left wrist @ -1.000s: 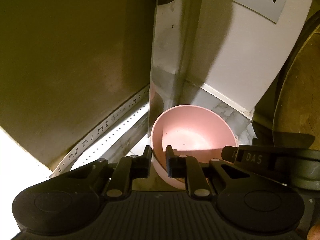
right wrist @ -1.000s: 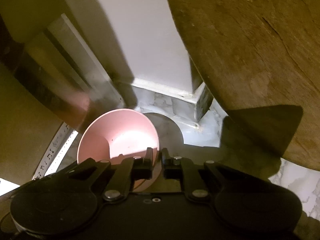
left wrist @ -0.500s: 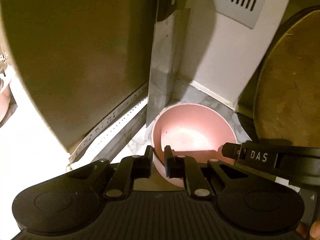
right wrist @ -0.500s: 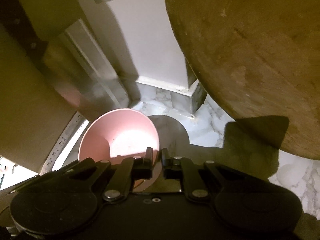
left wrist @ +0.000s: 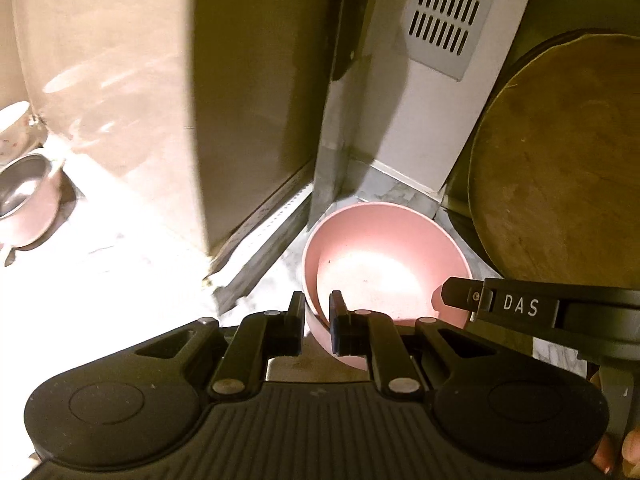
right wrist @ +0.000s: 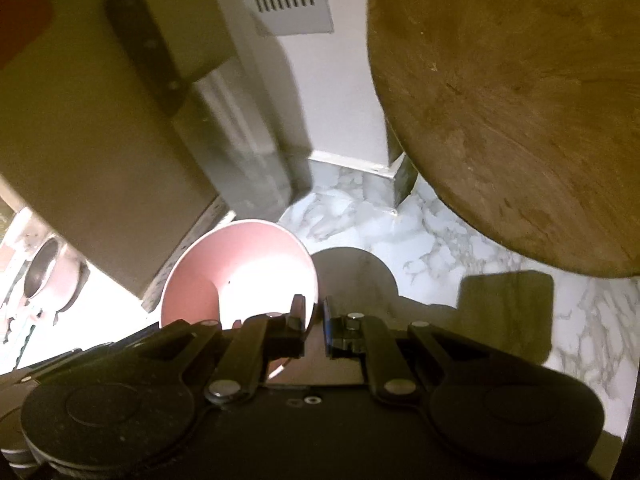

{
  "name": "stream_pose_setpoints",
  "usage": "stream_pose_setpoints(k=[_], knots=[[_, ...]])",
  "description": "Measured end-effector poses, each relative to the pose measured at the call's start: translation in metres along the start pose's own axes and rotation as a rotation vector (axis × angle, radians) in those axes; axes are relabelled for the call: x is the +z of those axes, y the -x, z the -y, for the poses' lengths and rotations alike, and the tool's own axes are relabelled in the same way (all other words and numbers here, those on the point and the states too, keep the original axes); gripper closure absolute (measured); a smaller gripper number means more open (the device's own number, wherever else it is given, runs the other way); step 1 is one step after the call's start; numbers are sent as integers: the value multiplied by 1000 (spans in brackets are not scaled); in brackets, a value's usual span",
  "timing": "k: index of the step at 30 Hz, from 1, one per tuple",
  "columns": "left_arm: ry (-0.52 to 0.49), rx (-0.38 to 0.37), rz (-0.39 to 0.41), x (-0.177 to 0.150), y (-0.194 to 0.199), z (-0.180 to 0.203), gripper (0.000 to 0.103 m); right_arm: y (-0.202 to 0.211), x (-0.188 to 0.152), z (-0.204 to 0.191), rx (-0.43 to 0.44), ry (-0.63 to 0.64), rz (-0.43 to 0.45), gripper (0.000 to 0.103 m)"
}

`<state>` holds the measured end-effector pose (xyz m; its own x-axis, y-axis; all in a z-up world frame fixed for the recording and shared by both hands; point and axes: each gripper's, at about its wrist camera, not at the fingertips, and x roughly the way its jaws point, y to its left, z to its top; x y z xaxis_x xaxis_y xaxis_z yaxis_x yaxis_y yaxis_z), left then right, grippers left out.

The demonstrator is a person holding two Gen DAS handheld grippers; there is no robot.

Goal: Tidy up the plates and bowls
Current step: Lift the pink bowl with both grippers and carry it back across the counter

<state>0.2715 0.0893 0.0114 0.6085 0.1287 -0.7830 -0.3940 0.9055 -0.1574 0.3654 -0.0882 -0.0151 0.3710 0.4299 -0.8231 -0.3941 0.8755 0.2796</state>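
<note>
Your left gripper [left wrist: 316, 312] and right gripper [right wrist: 313, 320] both angle steeply downward, jaws nearly closed, each pinching one side of the pink bowl's [left wrist: 380, 256] rim, with your fingertips [left wrist: 624, 452] showing at the left view's lower corner.

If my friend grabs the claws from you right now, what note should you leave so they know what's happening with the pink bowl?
Left claw: shut on the pink bowl's rim at its left side.
Right claw: shut on the same rim at the other side.
The bowl is held between both claws above the marble counter, by the cleaver and round wooden board.
Another pink pot sits far left.
Done: bowl gripped.
Left: set it with the other dishes; keep both claws closed.
</note>
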Motion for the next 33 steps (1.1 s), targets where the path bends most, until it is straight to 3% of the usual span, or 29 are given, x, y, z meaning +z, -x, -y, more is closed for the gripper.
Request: stream_pose_setpoints(k=[14,33], knots=[[8,37,28,-43,80,-56,92,60,-59,-67,29,55,27,96],[105,146,50,-102,177,-168,91,89,-131,-185,151,187,-5,96]])
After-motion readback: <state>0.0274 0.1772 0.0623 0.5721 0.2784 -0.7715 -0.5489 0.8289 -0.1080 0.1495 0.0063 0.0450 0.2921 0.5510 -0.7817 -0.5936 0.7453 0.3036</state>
